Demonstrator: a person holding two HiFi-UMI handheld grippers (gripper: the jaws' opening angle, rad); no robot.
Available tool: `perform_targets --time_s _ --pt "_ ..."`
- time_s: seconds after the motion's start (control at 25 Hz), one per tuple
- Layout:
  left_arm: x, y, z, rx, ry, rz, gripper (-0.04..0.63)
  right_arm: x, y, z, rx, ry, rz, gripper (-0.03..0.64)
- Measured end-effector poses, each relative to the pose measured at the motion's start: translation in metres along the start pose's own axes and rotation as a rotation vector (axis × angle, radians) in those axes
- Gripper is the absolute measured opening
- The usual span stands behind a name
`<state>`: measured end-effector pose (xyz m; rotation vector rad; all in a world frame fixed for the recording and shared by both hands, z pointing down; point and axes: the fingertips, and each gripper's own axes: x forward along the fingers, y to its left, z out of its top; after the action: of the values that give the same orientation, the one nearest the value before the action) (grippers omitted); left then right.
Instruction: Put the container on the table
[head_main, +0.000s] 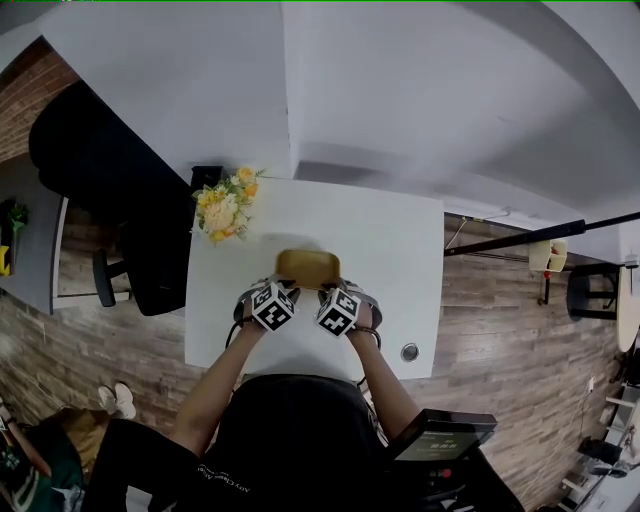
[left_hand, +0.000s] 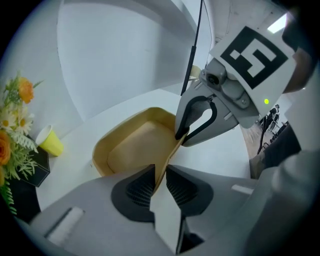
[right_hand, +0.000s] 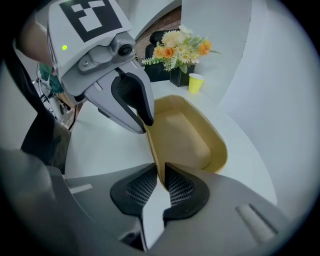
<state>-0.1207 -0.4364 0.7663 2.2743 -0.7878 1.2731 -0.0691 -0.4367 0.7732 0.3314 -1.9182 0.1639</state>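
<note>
Container (head_main: 308, 268): a shallow tan tray with rounded corners, empty inside, over the middle of the white table (head_main: 400, 250), a little toward the table's near edge. I cannot tell whether its bottom touches the tabletop.

I hold it by its near long rim with both tools. My left gripper (head_main: 285, 284) pinches the rim toward the left end; in the left gripper view its ribbed dark pads (left_hand: 142, 186) are pressed onto the thin wall (left_hand: 135, 145) from both sides. My right gripper (head_main: 335, 288) pinches the same rim toward the right end; in the right gripper view its jaws (right_hand: 161, 175) stand nearly together with the tan edge (right_hand: 185, 135) caught between them. Each tool shows in the other's camera, tips on the rim, both pointing steeply down at the table.

At the table's far left corner stands a bunch of yellow, orange and white flowers (head_main: 225, 205) in a black pot (right_hand: 179, 75), with a small yellow cup (right_hand: 195, 82) also on that corner. A small round grey disc (head_main: 409, 352) lies near the table's near right corner. A black chair (head_main: 110, 170) stands off the table's left side, on a wood-plank floor (head_main: 500, 320).
</note>
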Motion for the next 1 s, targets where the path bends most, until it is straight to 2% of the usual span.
perform_targets --time_s 0.4,0.84,1.0 --pt "0.019 0.005 -0.005 -0.046 0.036 -0.039 0.067 0.020 -0.006 -0.007 0.010 0.021 0.041 0.064" --pt "0.023 0.007 -0.006 -0.067 0.033 -0.048 0.080 0.022 -0.008 -0.008 0.024 0.001 0.049 0.074" --pt "0.020 0.006 -0.008 -0.081 0.025 -0.031 0.143 0.021 -0.002 -0.004 0.028 -0.025 0.080 0.131"
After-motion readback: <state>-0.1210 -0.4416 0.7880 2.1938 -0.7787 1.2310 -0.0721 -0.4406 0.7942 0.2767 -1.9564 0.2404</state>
